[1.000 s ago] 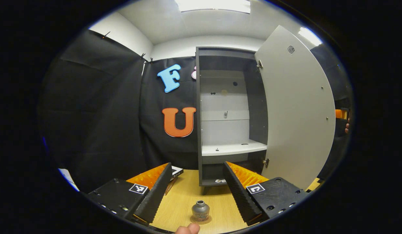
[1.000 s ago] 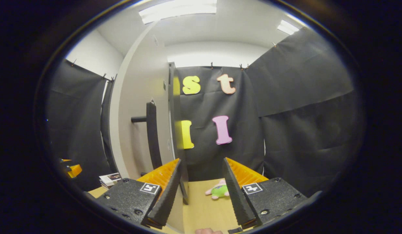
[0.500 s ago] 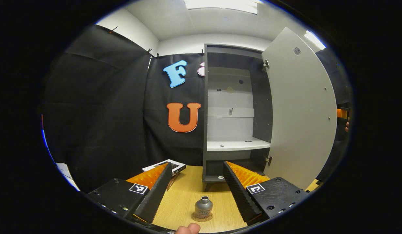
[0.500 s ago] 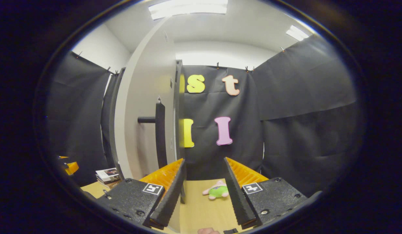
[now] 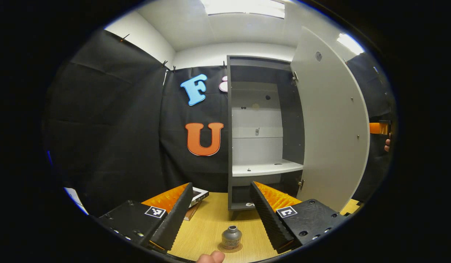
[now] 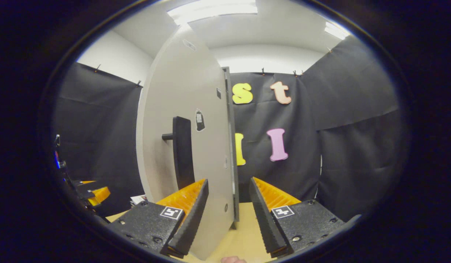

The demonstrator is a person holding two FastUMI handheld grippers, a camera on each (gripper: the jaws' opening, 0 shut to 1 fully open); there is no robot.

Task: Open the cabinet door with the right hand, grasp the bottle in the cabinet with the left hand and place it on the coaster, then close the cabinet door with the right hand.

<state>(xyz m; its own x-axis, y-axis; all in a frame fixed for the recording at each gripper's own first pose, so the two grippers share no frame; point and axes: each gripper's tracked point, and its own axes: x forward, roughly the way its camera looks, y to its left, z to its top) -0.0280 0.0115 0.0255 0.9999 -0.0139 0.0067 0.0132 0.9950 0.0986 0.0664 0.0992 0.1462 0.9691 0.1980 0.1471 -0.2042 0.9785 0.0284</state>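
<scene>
Now, with the bottle (image 5: 231, 237) on the coaster (image 5: 230, 248) and both the left gripper (image 5: 218, 215) and right gripper (image 6: 225, 215) wide open and empty, push the cabinet door (image 6: 196, 146) shut.

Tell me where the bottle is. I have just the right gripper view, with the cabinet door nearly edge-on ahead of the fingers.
Observer: In the left gripper view the bottle stands upright on the coaster, on the wooden table in front of the cabinet.
Operator: Is the left gripper holding it?
Observer: No. The left gripper is open, and its fingers are spread wide with the bottle low between them, touching neither.
Operator: And inside the cabinet?
Observer: The white shelf carries no bottle, and the door stands open at the cabinet's right side.
</scene>
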